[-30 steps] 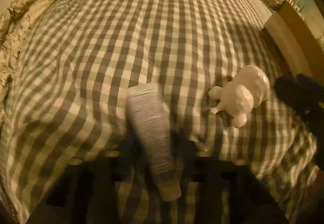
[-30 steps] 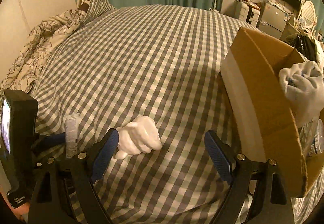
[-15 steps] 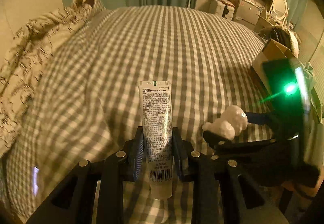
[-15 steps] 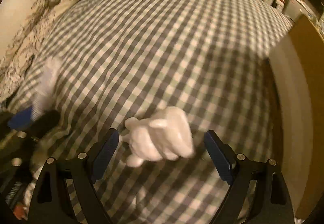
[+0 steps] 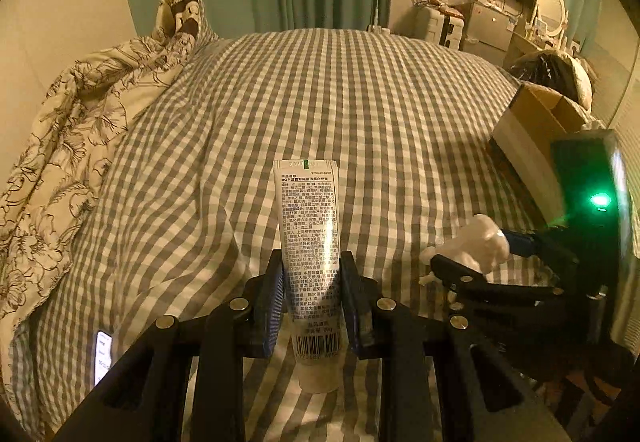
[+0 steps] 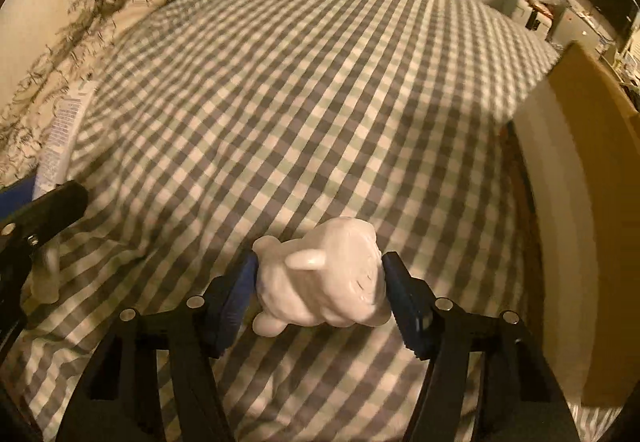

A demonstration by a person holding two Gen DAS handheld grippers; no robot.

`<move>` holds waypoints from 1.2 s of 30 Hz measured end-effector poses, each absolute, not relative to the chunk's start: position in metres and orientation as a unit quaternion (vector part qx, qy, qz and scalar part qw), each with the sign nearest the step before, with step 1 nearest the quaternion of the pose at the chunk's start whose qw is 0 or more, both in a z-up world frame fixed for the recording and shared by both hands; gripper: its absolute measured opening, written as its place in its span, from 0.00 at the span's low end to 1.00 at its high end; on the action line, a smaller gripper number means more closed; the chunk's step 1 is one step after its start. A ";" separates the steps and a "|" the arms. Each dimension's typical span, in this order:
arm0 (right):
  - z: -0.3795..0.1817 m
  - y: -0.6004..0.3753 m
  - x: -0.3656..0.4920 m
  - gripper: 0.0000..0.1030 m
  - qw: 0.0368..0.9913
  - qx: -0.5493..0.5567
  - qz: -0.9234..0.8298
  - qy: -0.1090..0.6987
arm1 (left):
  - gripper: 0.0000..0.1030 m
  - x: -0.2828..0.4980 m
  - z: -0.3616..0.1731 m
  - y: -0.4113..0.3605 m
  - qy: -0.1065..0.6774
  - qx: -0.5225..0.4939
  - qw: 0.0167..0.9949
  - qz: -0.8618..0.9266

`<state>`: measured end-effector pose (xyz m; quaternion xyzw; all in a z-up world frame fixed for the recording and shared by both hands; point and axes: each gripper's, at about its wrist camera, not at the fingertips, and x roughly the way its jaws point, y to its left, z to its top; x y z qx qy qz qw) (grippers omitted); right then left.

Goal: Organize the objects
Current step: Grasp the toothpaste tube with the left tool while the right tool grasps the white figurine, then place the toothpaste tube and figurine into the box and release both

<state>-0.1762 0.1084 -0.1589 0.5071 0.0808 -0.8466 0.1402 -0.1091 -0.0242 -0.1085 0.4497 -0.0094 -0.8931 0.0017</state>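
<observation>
Left gripper (image 5: 311,296) pinches the white tube (image 5: 310,242) around its middle, crimped end pointing away, cap toward the camera, above the checked bedspread (image 5: 320,102). Right gripper (image 6: 318,292) clamps a white animal figurine (image 6: 324,278), blue pads pressed on both flanks; whether its feet touch the cover is hard to say through the blur. A cardboard box (image 6: 580,182) stands at the bed's right edge. A floral quilt (image 5: 68,130) is bunched along the left.
</observation>
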 end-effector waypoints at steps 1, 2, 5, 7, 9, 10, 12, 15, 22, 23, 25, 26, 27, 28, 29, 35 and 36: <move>-0.151 0.112 -0.169 0.61 0.139 0.500 -0.852 0.074 | 0.26 -0.105 -0.104 -0.024 -0.010 0.446 0.001 -0.895; -0.146 0.113 -0.165 0.61 0.139 0.496 -0.855 0.070 | 0.26 -0.102 -0.100 -0.023 -0.011 0.443 0.000 -0.896; -0.124 0.126 -0.144 0.61 0.135 0.475 -0.868 0.057 | 0.26 -0.091 -0.084 -0.019 -0.015 0.430 -0.003 -0.903; -0.107 0.132 -0.129 0.61 0.131 0.455 -0.880 0.045 | 0.26 -0.084 -0.073 -0.017 -0.017 0.421 -0.007 -0.907; -0.090 0.141 -0.116 0.61 0.128 0.439 -0.889 0.035 | 0.26 -0.077 -0.061 -0.012 -0.017 0.411 -0.014 -0.911; -0.082 0.147 -0.108 0.61 0.124 0.431 -0.893 0.031 | 0.26 -0.073 -0.051 -0.007 -0.018 0.402 -0.017 -0.915; -0.066 0.158 -0.096 0.61 0.121 0.419 -0.900 0.023 | 0.26 -0.065 -0.035 0.003 -0.021 0.386 -0.028 -0.922; -0.040 0.173 -0.078 0.61 0.111 0.399 -0.910 0.030 | 0.26 -0.058 -0.013 0.021 -0.026 0.366 -0.047 -0.929; 0.029 0.224 -0.040 0.61 0.084 0.342 -0.936 0.030 | 0.26 -0.056 0.030 0.092 -0.036 0.336 -0.126 -0.933; 0.038 0.233 -0.036 0.61 0.079 0.335 -0.938 0.031 | 0.26 -0.057 0.034 0.102 -0.034 0.335 -0.142 -0.931; 0.053 0.253 -0.032 0.61 0.068 0.327 -0.942 0.029 | 0.26 -0.062 0.045 0.127 -0.021 0.338 -0.182 -0.923; 0.060 0.264 -0.029 0.61 0.060 0.319 -0.945 0.027 | 0.26 -0.065 0.049 0.137 -0.020 0.336 -0.195 -0.921; 0.066 0.272 -0.029 0.61 0.054 0.314 -0.948 0.026 | 0.25 -0.068 0.053 0.148 -0.022 0.334 -0.203 -0.920; 0.072 0.280 -0.030 0.61 0.046 0.310 -0.949 0.025 | 0.25 -0.072 0.058 0.160 -0.025 0.330 -0.211 -0.920; 0.076 0.288 -0.033 0.61 0.040 0.306 -0.951 0.024 | 0.25 -0.076 0.061 0.167 -0.027 0.329 -0.218 -0.918; 0.083 0.332 -0.056 0.61 0.020 0.304 -0.952 0.011 | 0.25 -0.119 0.061 0.212 -0.052 0.336 -0.230 -0.912; 0.080 0.337 -0.061 0.61 0.017 0.306 -0.952 0.009 | 0.25 -0.129 0.057 0.218 -0.058 0.339 -0.228 -0.911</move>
